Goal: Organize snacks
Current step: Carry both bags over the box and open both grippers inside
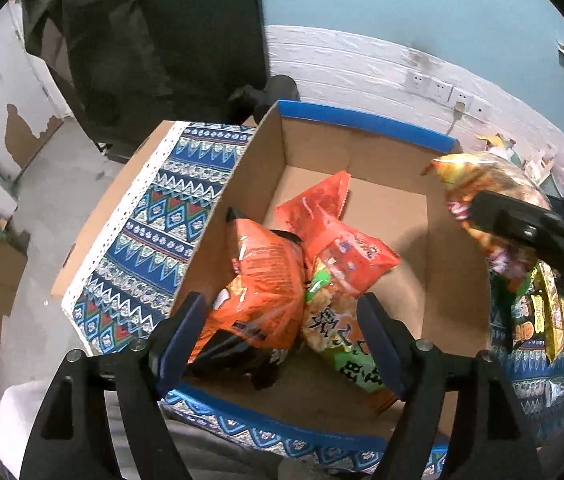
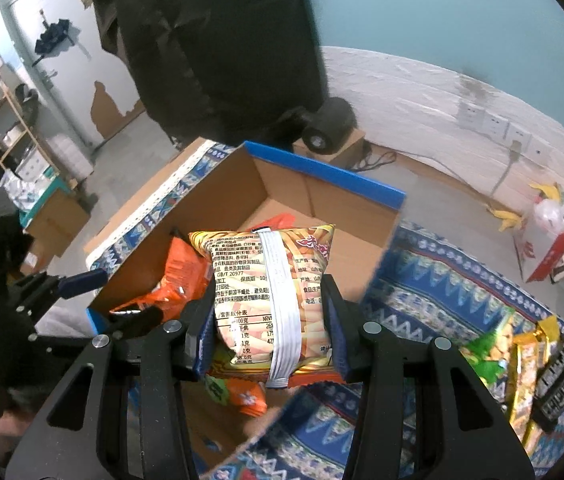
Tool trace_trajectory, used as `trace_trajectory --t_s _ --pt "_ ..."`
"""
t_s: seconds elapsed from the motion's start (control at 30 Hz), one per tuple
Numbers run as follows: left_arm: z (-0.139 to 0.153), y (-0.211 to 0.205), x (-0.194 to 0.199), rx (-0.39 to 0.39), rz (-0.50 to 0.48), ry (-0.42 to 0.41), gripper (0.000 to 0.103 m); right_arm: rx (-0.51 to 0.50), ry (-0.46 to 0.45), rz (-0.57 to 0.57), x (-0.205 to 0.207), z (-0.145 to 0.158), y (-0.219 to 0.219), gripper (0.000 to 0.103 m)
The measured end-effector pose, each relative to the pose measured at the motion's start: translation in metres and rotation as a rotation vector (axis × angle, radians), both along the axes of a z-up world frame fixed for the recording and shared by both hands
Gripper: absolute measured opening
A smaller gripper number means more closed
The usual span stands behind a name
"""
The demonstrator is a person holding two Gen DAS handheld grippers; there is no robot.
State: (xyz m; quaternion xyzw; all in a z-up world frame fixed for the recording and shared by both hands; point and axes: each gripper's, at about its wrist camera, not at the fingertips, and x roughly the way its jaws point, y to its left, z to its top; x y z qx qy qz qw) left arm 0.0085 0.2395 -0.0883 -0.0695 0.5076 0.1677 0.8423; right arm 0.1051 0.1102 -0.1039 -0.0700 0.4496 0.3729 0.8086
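Inside the cardboard box [image 1: 361, 152] lie three snack bags: two orange bags [image 1: 262, 276] and one green bag [image 1: 337, 332], all leaning on each other near the front wall. Above them the left gripper [image 1: 282, 320] hangs with its jaws wide apart, and nothing is pressed between the blue pads. Over the right edge of the box, the right gripper [image 2: 268, 328] is closed on a fourth bag, a yellow bag [image 2: 266, 280] printed with fries, its back side with white seam and small text facing the camera. On the patterned cloth [image 2: 421, 280] to the right of the box lie more snacks [image 2: 521, 364]: one green packet, some yellow ones and one dark; the exact number I cannot tell.
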Motion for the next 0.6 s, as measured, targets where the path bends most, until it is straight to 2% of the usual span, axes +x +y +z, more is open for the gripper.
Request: trace_trajectory --t_s 0.3,0.6 --pt "0.000 0.012 -0.009 -0.003 0.030 0.006 0.079 -0.023 0.017 0.033 0.004 -0.018 0.034 0.046" --pt "0.000 0.020 -0.011 -0.013 0.051 0.007 0.079 -0.049 0.057 0.047 0.007 -0.034 0.043 0.049"
